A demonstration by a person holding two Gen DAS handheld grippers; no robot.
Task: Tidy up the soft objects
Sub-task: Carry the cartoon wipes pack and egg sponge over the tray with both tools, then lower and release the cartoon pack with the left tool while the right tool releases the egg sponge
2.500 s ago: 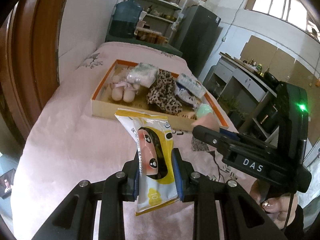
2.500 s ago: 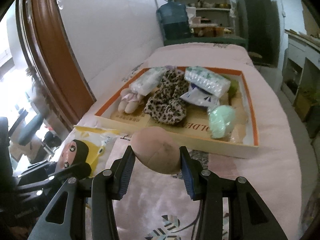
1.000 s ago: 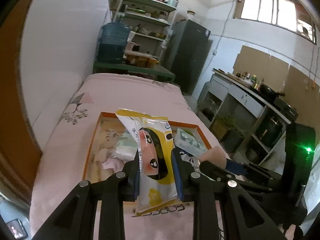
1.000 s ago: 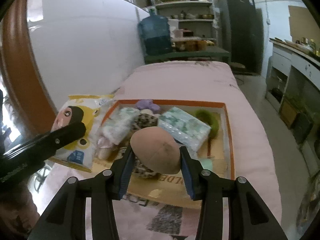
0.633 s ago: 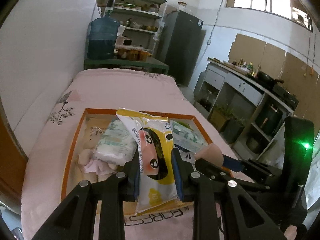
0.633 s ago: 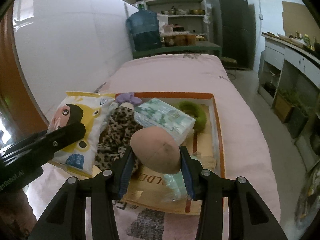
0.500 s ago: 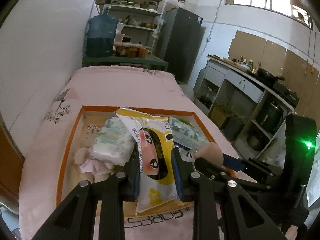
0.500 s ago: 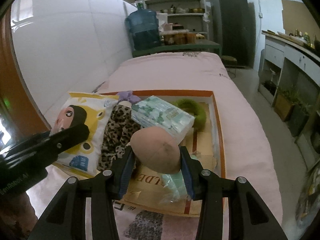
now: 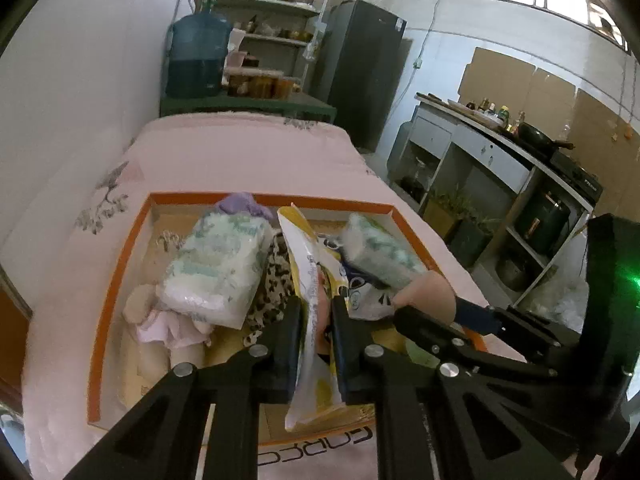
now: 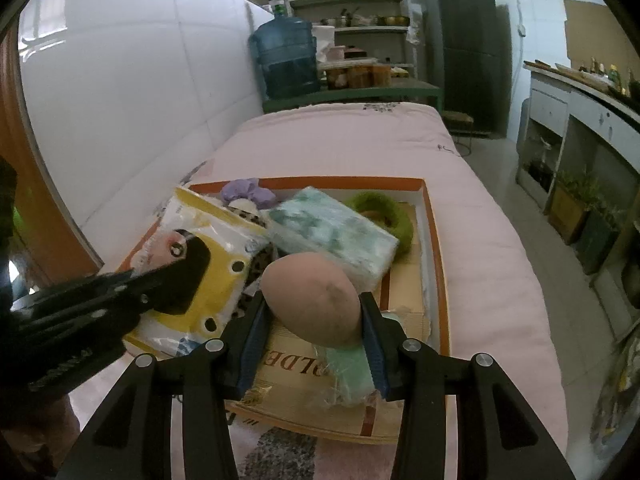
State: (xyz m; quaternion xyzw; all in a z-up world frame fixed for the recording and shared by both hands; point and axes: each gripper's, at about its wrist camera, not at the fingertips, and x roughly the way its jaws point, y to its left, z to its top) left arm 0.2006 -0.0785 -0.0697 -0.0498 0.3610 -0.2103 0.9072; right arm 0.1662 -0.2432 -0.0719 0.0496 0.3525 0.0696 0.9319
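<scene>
My left gripper (image 9: 316,316) hangs over the near middle of an orange-rimmed cardboard box (image 9: 120,256). Its jaws are closing, and the pads press on a yellow cartoon-face packet (image 9: 310,272), now squeezed thin and edge-on. In the right wrist view the packet (image 10: 216,248) leans over the box's left side. My right gripper (image 10: 312,308) is shut on a beige egg-shaped sponge (image 10: 312,296) above the box's near right part. That sponge (image 9: 428,292) also shows at the right of the left wrist view.
The box lies on a pink bed cover (image 10: 360,140) and holds a nappy pack (image 9: 216,268), leopard cloth (image 9: 276,276), a tissue pack (image 10: 332,232), a purple item (image 10: 248,196), a green scrunchie (image 10: 384,208), a mint-green piece (image 10: 348,364) and a pink plush (image 9: 160,320).
The left jaws have narrowed and the packet has gone from face-on to squeezed and edge-on. Both grippers have come lower over the box; the sponge stays gripped.
</scene>
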